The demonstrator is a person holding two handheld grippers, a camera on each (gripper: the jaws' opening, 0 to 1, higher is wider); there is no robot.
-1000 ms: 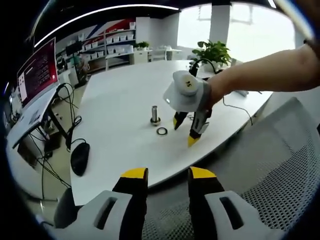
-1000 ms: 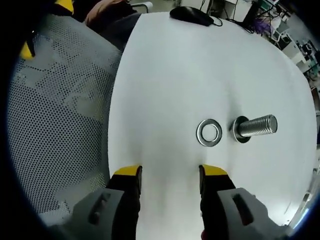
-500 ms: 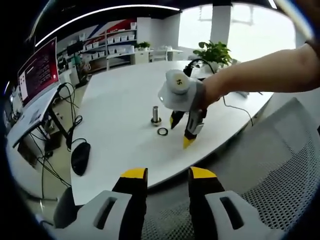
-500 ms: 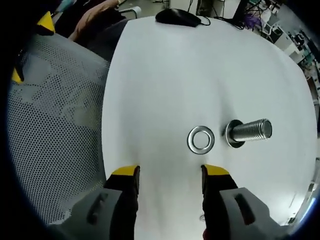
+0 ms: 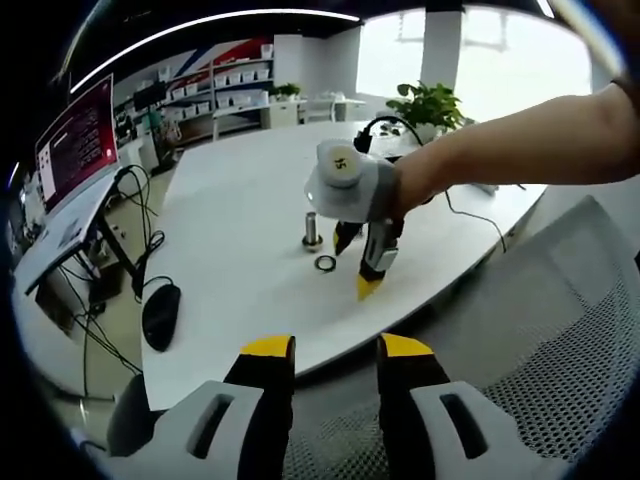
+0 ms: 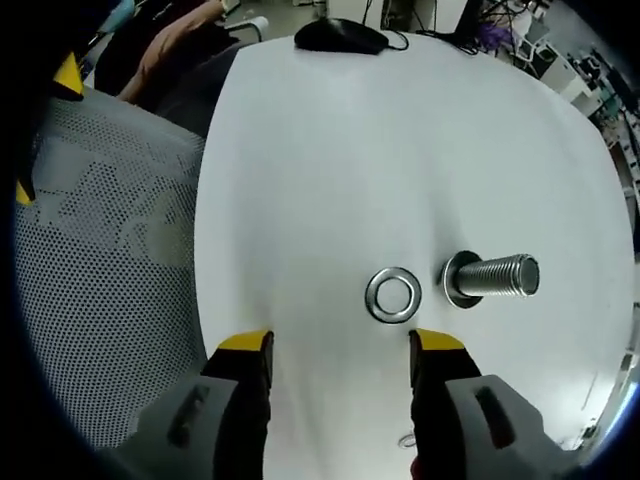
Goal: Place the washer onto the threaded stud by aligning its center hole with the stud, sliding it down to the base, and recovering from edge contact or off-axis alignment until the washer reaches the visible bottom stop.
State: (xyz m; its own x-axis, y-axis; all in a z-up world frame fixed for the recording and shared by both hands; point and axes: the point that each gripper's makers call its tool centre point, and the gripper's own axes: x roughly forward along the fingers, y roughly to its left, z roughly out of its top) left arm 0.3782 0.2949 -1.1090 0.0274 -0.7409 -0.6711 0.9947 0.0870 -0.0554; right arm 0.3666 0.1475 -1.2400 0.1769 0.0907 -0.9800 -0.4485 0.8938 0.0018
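The washer [image 6: 393, 295] is seen flat on the white table [image 6: 330, 150], just beside the upright stud [image 6: 487, 277]. The right gripper [image 6: 341, 345] is held wide and empty above it; the left gripper [image 5: 331, 348] is likewise parted, empty.

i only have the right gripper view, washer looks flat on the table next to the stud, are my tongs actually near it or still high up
Observer: In the left gripper view the right tongs hang just over the table, tips pointing down beside the washer, touching nothing.
Operator: is the stud standing straight
Observer: Yes, from the side the stud stands upright on its base, with the washer flat on the table in front of it, apart from it.
Operator: where's my other hand
Observer: The left tongs are open and empty, held back off the table edge, above a mesh chair.
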